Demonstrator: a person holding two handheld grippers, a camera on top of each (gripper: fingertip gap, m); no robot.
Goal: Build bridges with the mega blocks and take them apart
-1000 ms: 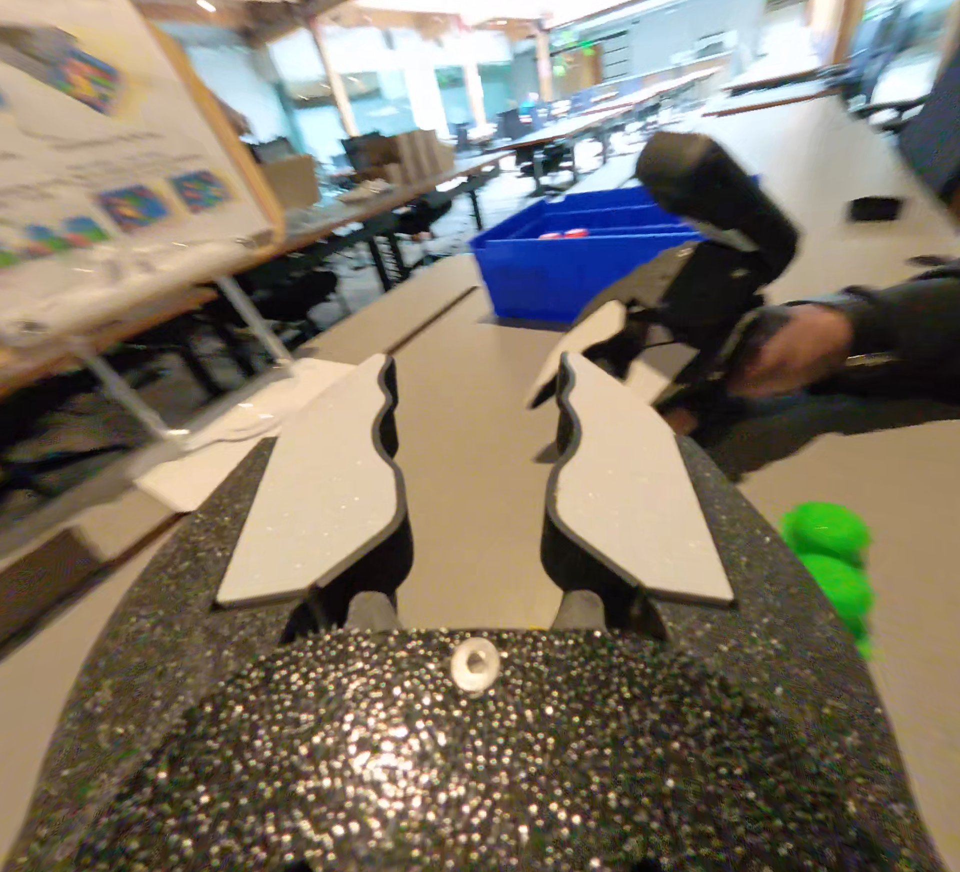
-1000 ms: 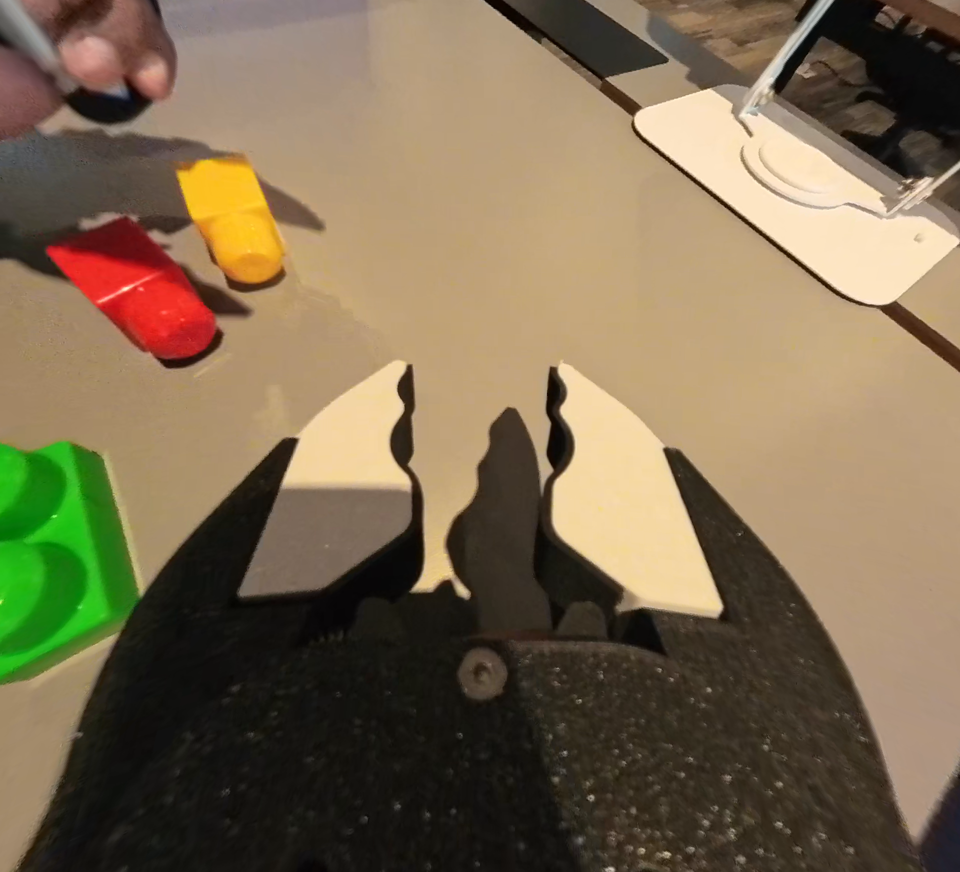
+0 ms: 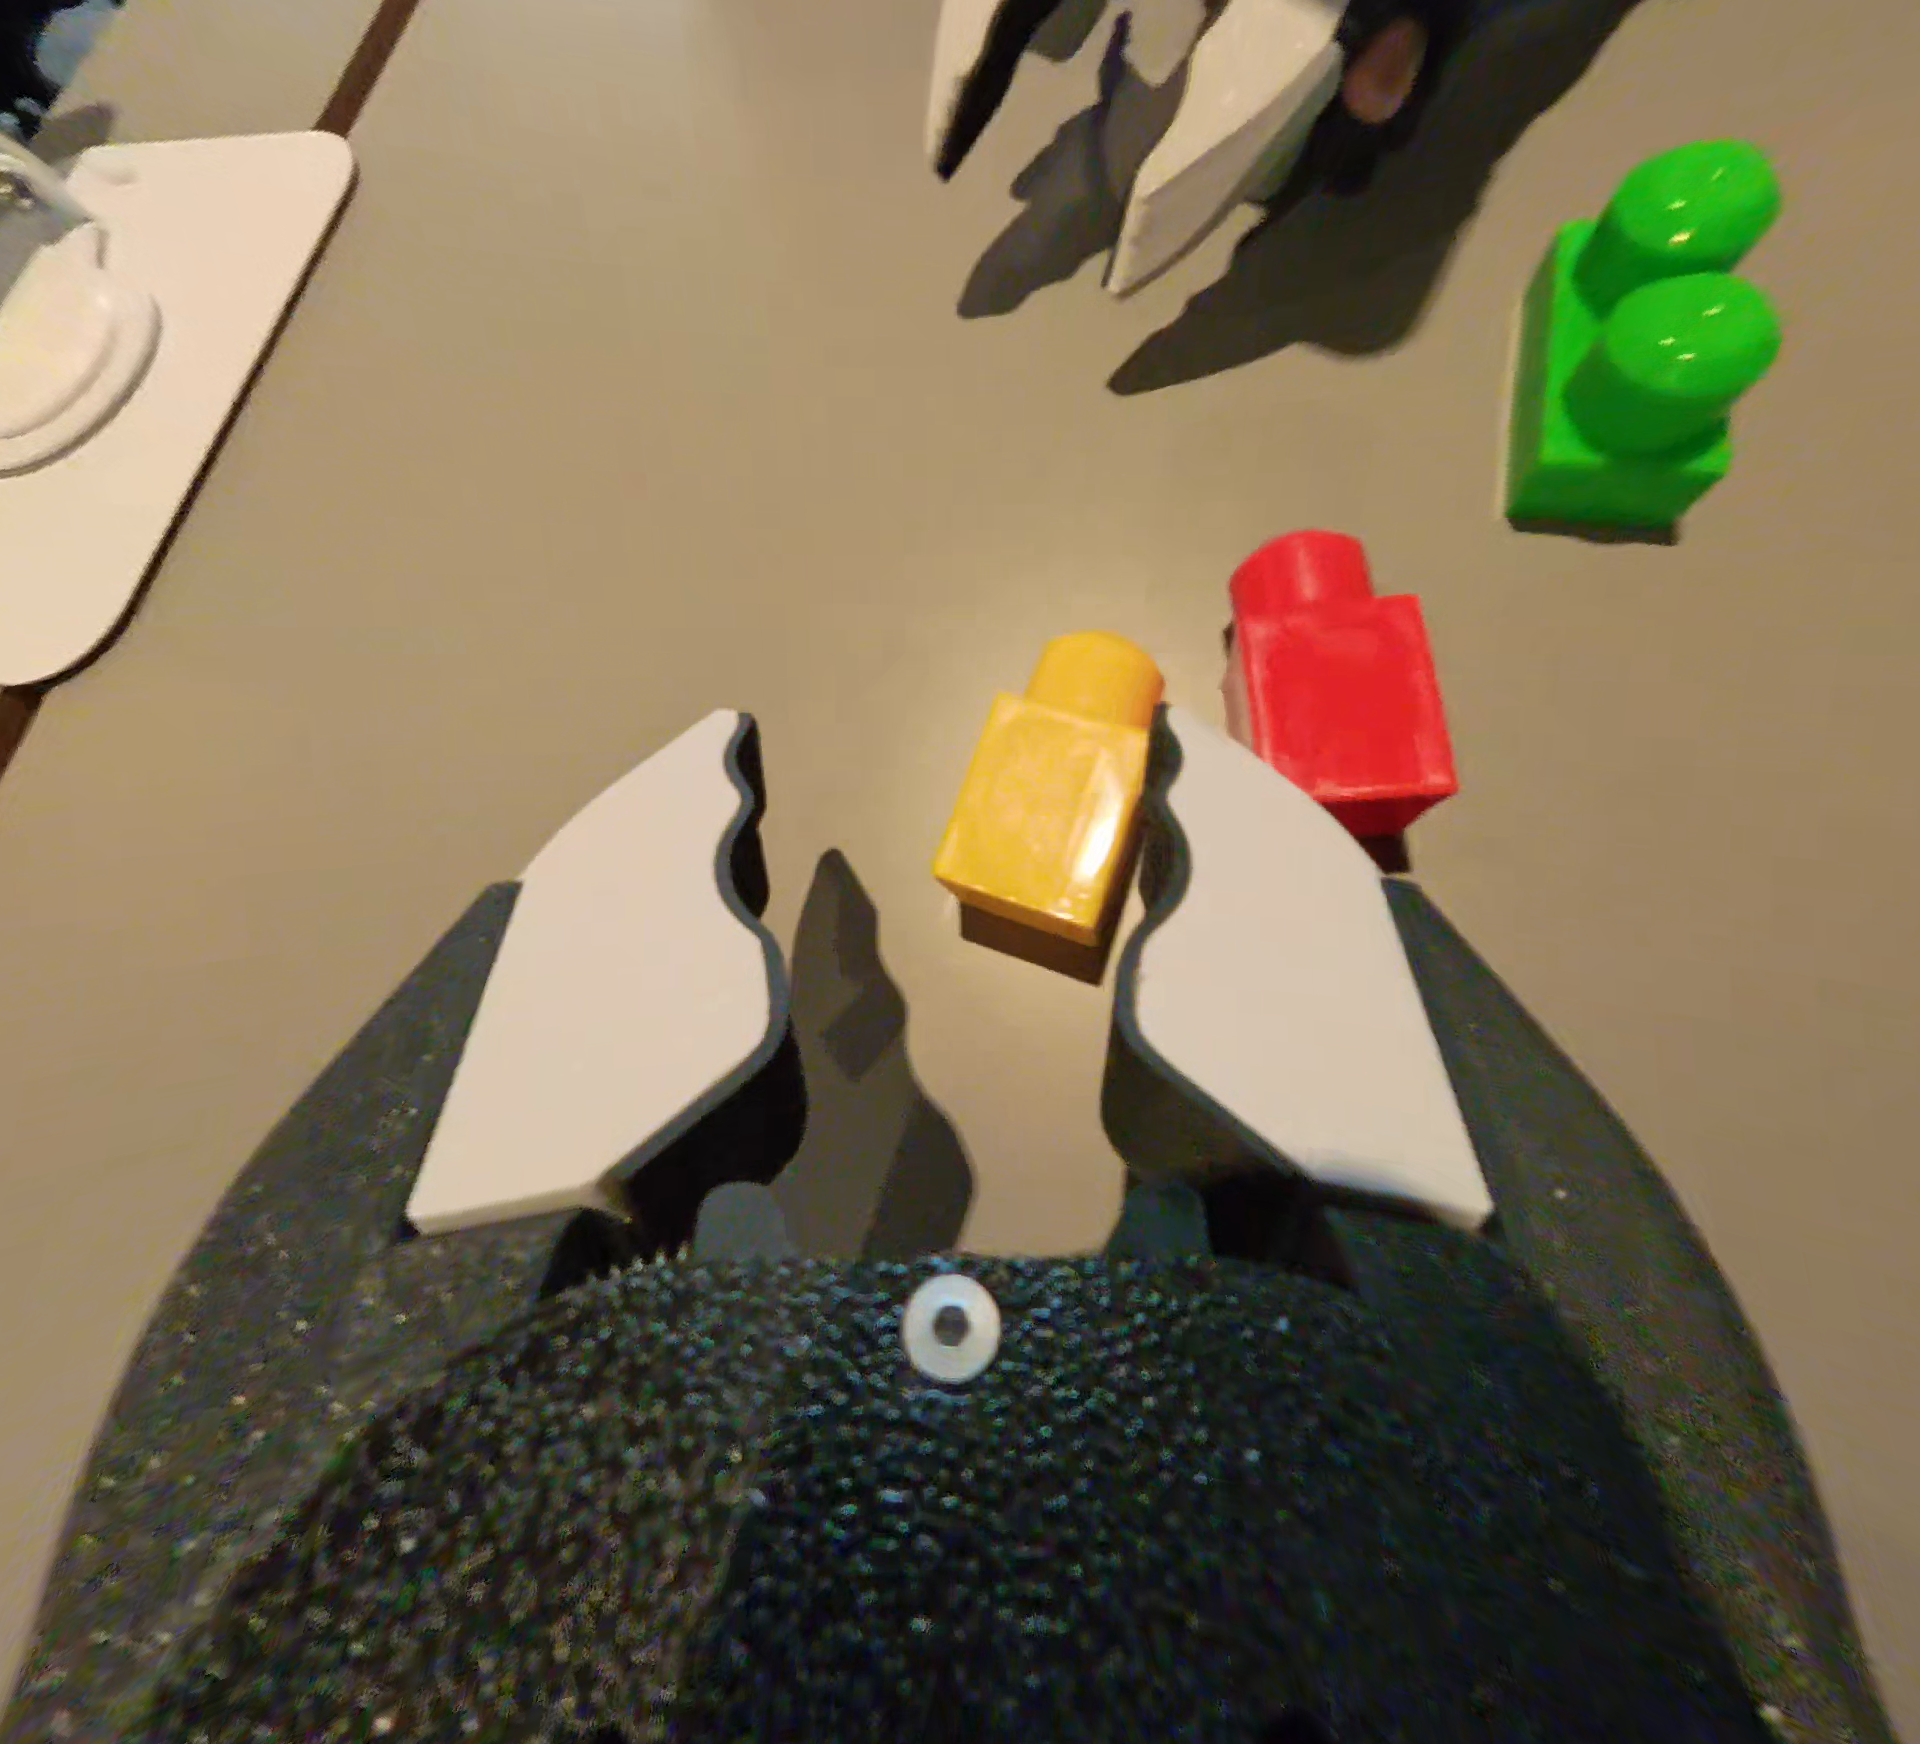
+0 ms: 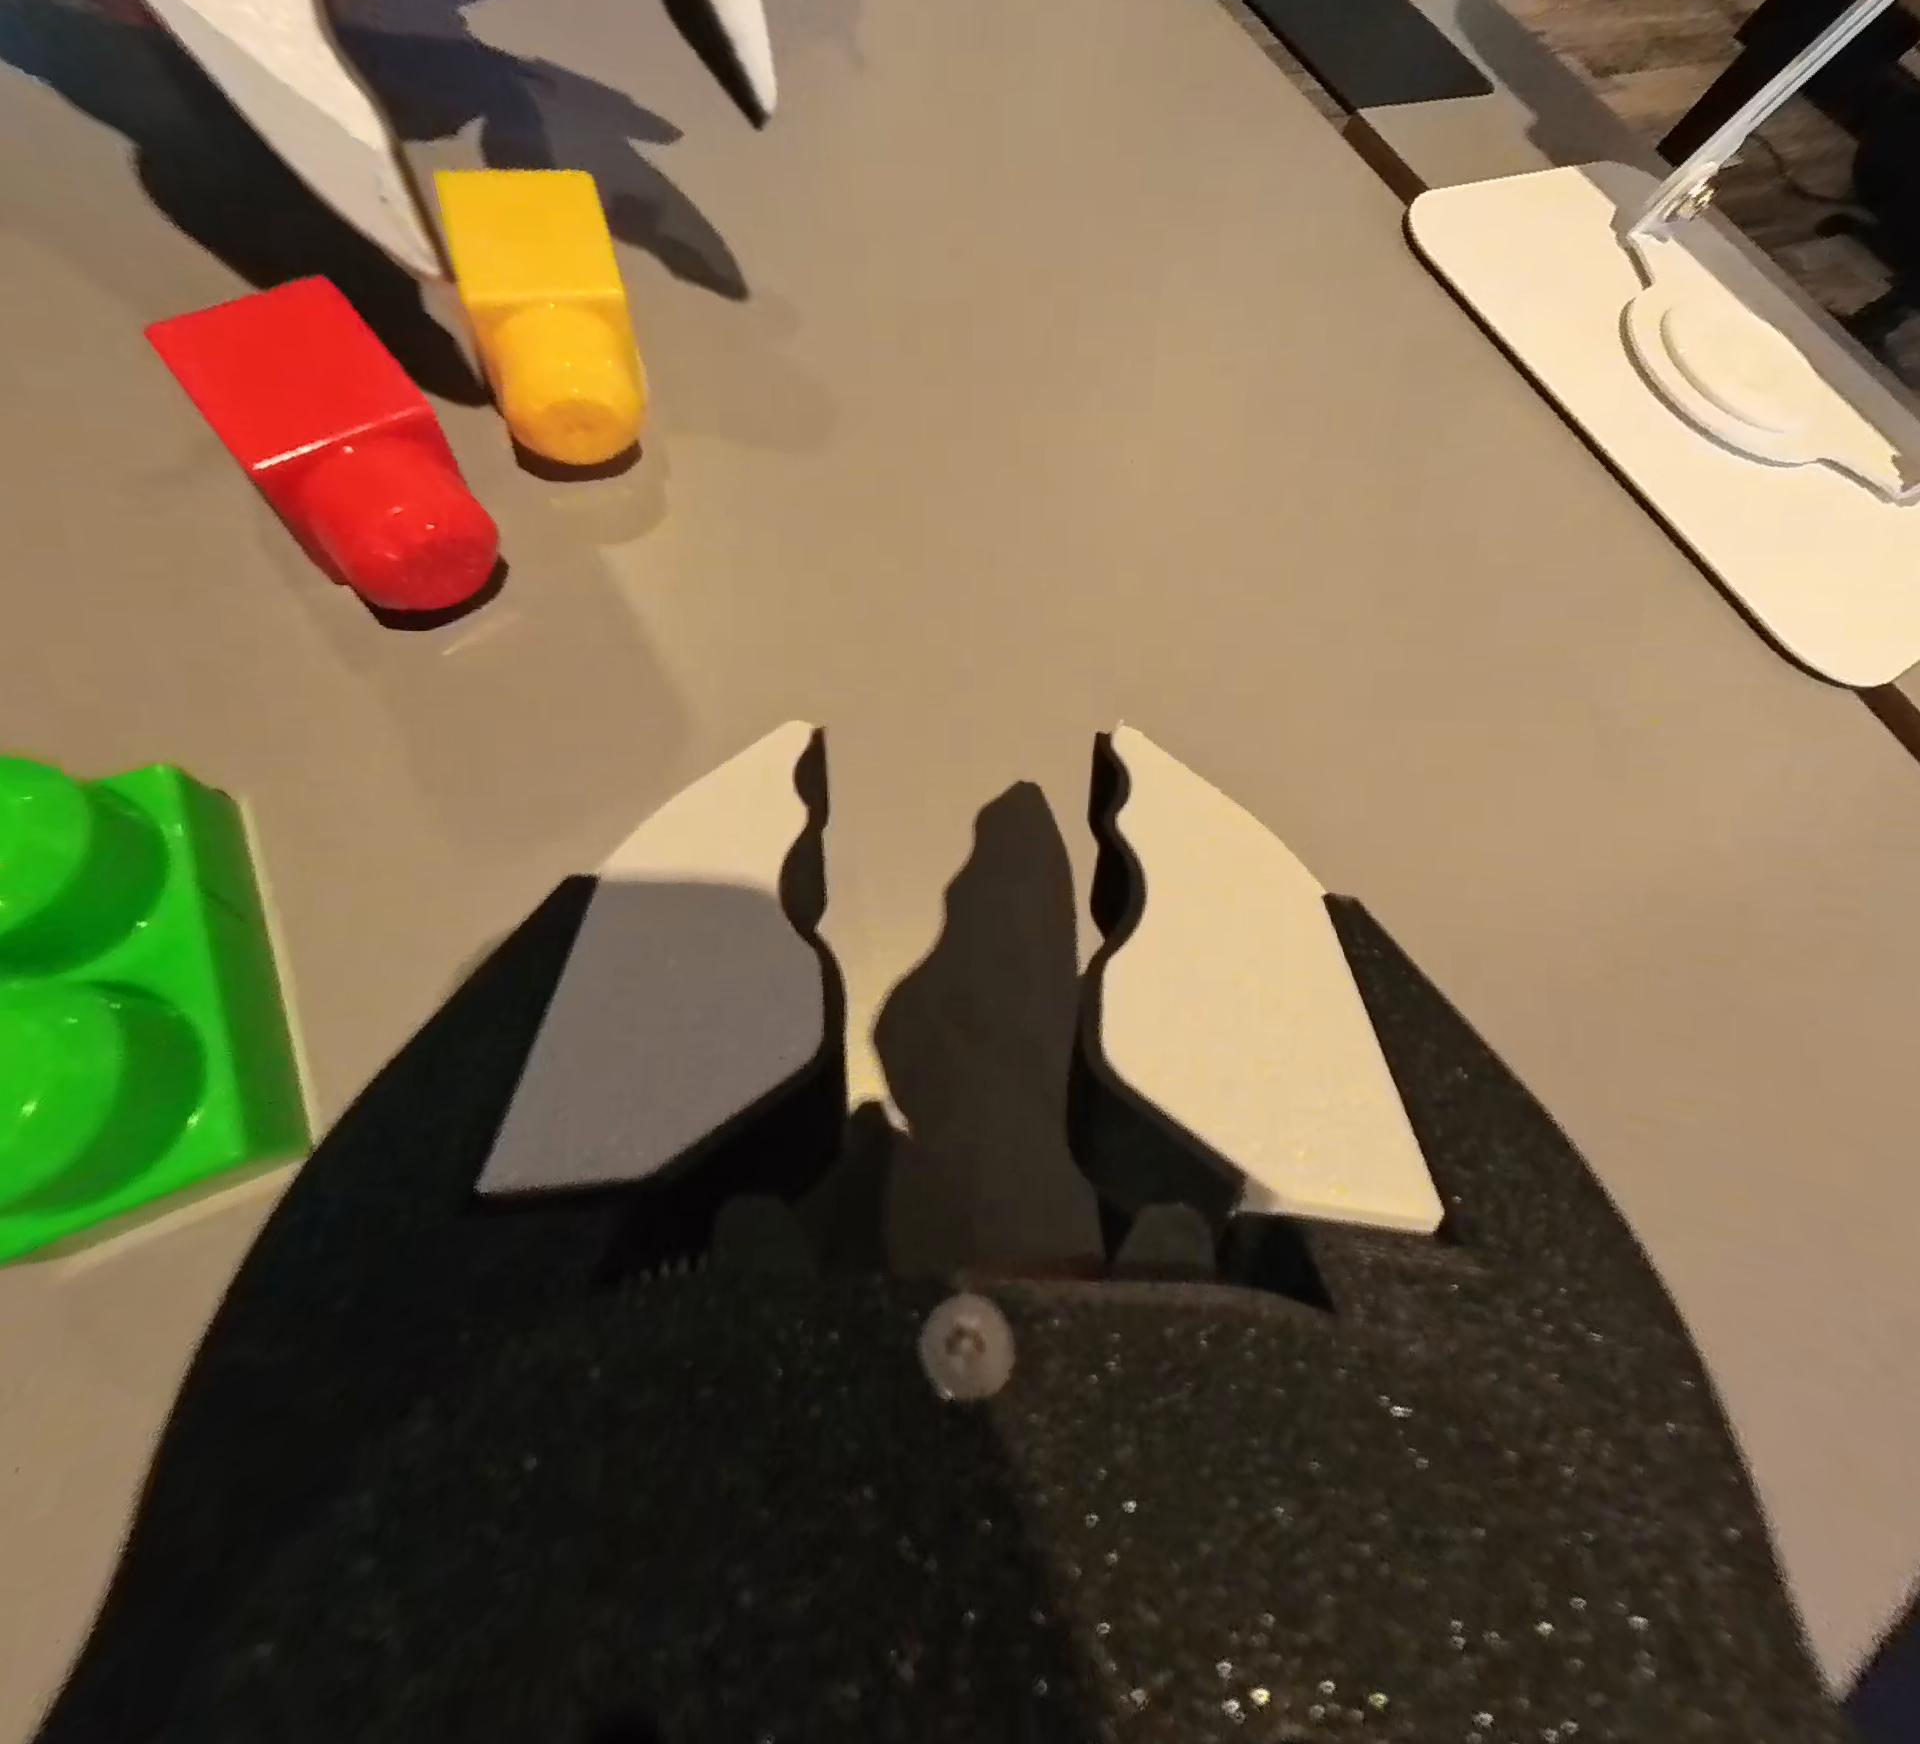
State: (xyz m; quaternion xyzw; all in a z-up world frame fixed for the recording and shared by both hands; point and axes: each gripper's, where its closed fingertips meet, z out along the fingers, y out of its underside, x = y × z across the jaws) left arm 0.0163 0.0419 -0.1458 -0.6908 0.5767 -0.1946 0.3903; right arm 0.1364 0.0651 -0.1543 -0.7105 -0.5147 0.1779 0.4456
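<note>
A second earlier the left hand-held gripper (image 3: 951, 749) had been raised toward the room; now it had tipped down over the worktop (image 3: 644, 406), jaws spread wide and empty. The yellow block (image 3: 1049, 801) lay on its side between them, close against the right finger, not yet gripped. I judged a pick-up was starting, with no bridge built yet.

The red block (image 3: 1340, 686) lay just beside it, also on its side. The green two-stud block (image 3: 1631, 354) stood upright, apart to the right. The right hand-held gripper (image 4: 961, 738) hung open and empty over bare worktop, near the green block.

A white stand base (image 4: 1662, 437) sat at the edge. I could read no brand, label or writing anywhere.
</note>
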